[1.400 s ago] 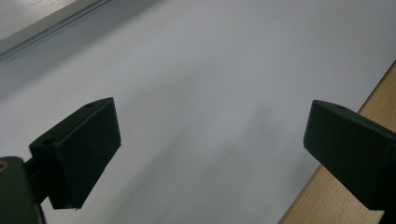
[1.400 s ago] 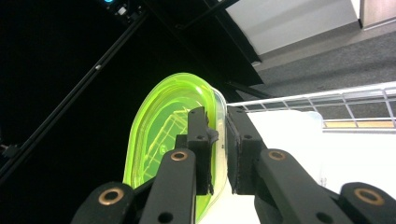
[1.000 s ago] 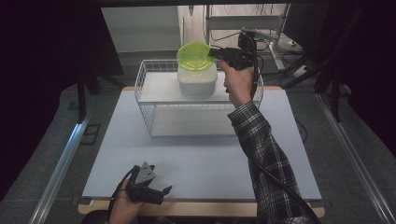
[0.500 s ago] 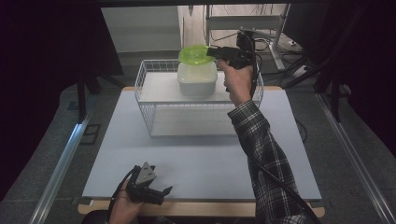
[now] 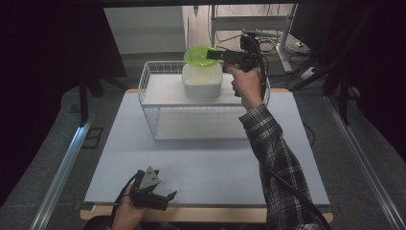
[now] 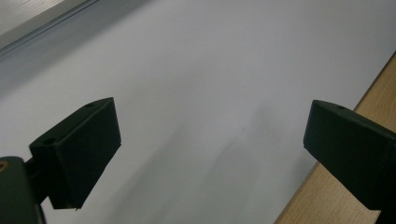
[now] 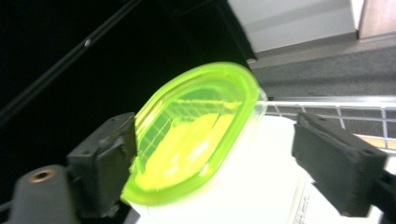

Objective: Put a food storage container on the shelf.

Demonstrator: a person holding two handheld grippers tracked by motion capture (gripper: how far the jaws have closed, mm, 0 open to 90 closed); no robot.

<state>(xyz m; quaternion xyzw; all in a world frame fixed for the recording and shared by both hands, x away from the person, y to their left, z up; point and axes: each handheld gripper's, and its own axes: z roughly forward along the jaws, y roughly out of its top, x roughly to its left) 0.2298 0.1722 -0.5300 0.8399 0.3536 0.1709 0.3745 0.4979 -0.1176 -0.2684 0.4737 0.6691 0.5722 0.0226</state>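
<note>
over the wire basket (image 5: 158,108), right gripper (image 7: 212,154) jaws just opened around green lid (image 7: 196,135).

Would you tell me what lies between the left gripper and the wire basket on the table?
Nothing: in the high view, the stretch of pale table top between the left gripper and the wire basket is bare.

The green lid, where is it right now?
In the high view, the green lid lies on the white tub in the wire basket at the table's far side.
</note>
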